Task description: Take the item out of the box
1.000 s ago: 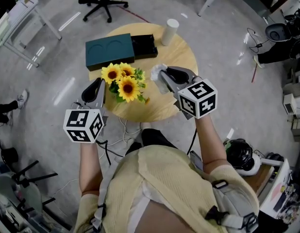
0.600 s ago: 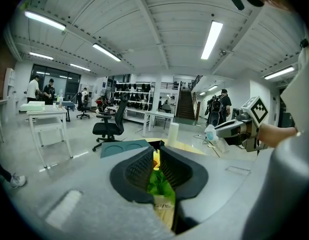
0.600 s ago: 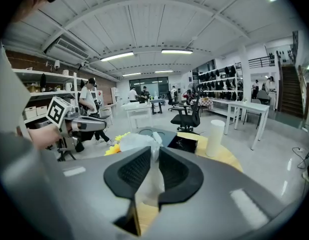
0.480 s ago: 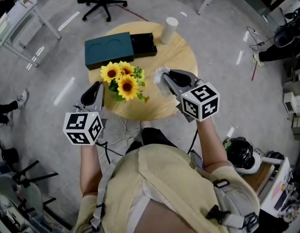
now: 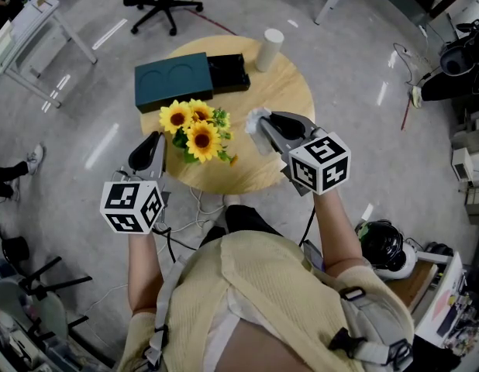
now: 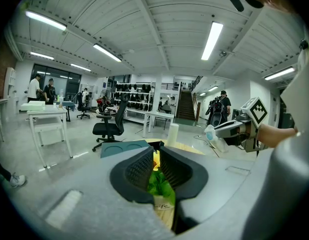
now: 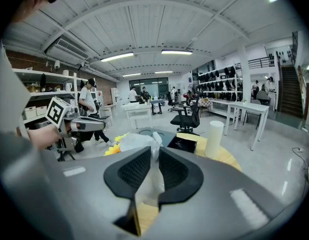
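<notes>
Head view: at the round table's [image 5: 290,91] 8 o'clock edge the left gripper [image 5: 153,142] hovers, its jaws a little apart with nothing between them. A teal lid [image 5: 174,80] lies at 10 o'clock, with sunflowers [image 5: 194,130] just below it. The black box [image 5: 229,71] sits open at 12, against the lid. Toward 3 o'clock the right gripper [image 5: 269,128] is clamped on the item [image 5: 255,116], seemingly a crumpled clear bag, well apart from the box. A white cylinder [image 5: 270,49] stands at 1.
</notes>
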### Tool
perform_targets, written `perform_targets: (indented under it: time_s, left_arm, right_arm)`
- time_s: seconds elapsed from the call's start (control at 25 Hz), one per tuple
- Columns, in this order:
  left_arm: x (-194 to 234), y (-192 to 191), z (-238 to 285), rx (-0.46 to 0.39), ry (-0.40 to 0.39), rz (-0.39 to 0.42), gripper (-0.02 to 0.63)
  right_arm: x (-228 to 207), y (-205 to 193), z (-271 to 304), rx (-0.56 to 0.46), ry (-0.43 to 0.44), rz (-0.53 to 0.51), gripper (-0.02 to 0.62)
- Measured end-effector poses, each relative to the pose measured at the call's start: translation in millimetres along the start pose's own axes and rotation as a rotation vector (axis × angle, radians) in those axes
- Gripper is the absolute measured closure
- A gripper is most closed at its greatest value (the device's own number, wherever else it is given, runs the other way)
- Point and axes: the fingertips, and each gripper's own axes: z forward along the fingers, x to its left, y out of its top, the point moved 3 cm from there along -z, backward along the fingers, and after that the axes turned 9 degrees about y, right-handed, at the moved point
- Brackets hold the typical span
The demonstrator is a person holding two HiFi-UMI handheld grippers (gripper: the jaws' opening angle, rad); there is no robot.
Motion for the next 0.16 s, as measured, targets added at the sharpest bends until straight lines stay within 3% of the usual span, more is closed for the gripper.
perform_targets:
  time_s: [0.16]
  left_arm:
    - [-0.7, -1.5, 1.1, 0.001, -0.002, -0.002, 0.571]
  right_arm:
    - [-1.4, -0.8, 0.9, -0.01, -0.003, 0.008, 0.535]
